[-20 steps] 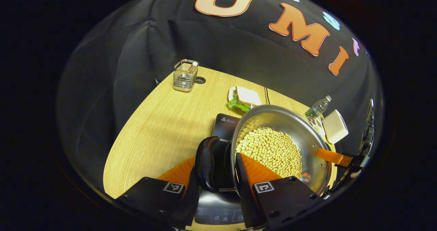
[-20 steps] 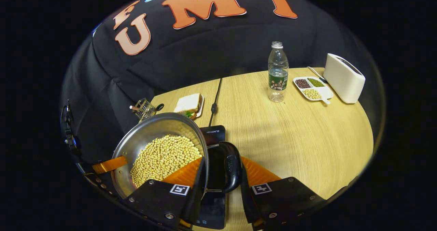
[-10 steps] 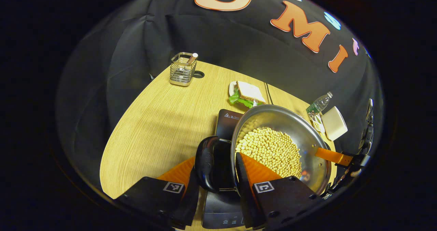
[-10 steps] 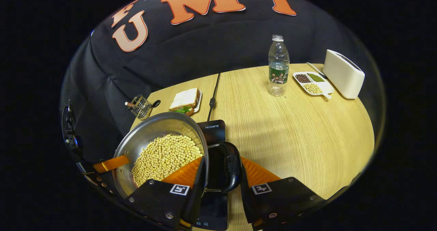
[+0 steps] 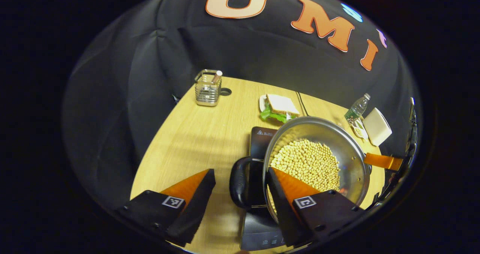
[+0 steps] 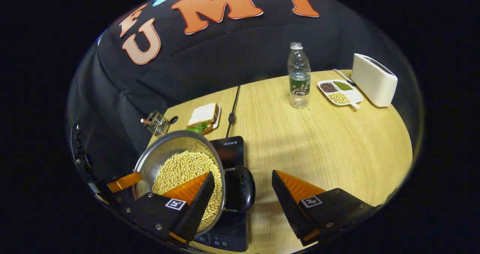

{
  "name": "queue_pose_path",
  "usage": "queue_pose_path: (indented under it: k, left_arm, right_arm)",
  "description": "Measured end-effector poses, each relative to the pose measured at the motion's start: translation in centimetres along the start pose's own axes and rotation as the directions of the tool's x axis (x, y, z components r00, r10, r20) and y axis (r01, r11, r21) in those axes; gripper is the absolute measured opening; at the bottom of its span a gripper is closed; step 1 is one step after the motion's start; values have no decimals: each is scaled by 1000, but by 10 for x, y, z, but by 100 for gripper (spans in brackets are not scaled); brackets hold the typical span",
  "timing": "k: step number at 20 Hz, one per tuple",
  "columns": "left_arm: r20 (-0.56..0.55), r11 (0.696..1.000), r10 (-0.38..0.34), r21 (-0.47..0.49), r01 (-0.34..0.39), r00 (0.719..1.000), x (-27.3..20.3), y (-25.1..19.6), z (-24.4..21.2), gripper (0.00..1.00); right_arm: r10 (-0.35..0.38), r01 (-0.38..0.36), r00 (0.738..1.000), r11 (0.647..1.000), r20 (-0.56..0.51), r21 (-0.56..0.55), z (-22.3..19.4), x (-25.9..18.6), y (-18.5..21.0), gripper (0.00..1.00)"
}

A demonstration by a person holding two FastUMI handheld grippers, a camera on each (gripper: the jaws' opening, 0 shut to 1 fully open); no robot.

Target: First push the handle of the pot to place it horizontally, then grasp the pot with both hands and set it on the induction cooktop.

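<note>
Sitting on the induction cooktop [image 6: 228,224], the soybean-filled pot [image 5: 318,160] is resting with one side handle [image 5: 240,182] between the spread fingers of the left gripper [image 5: 240,205] and the other handle [image 6: 242,188] between those of the right gripper [image 6: 243,201]. Neither gripper is gripping anything; both look clear to pull straight outward along the handle axis.

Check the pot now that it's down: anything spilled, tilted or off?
Nothing stands out. The pot sits on the induction cooktop, beans inside and none seen on the table. Left claw and right claw are open around its handles.
</note>
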State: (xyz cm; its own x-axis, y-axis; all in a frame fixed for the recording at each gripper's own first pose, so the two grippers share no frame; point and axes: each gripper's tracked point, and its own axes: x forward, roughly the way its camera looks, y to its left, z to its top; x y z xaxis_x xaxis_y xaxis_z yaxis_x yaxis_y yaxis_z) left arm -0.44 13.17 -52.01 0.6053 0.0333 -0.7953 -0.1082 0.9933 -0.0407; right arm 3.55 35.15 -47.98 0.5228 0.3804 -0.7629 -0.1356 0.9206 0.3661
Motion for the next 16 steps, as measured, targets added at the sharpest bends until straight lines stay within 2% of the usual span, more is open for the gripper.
queue_pose_path:
  k: [2,5,8,10,12,14,16]
  left_arm:
    - [68,1000,30,-4,-29,997,-13,10,26,100]
    - [183,998,59,-11,-58,981,-48,23,88,96]
    - [336,998,59,-25,-54,940,-111,28,170,96]
    - [413,994,102,-13,-106,905,-159,42,213,96]
    - [501,989,132,-11,-147,855,-211,47,260,98]
    - [560,986,151,-22,-167,815,-252,45,287,97]
    - [610,989,133,-33,-143,781,-294,40,306,97]
  right_arm:
    - [-22,21,997,1000,67,4,32,-17,-13,95]
    - [-52,58,981,998,187,-25,84,-58,-32,95]
    - [-67,87,948,995,311,-50,137,-110,-46,95]
    - [-76,110,929,991,363,-73,167,-152,-52,95]
    - [-81,138,888,986,454,-94,205,-195,-55,95]
    - [-73,151,847,983,526,-107,234,-241,-49,95]
    - [-77,182,805,976,588,-121,256,-286,-49,95]
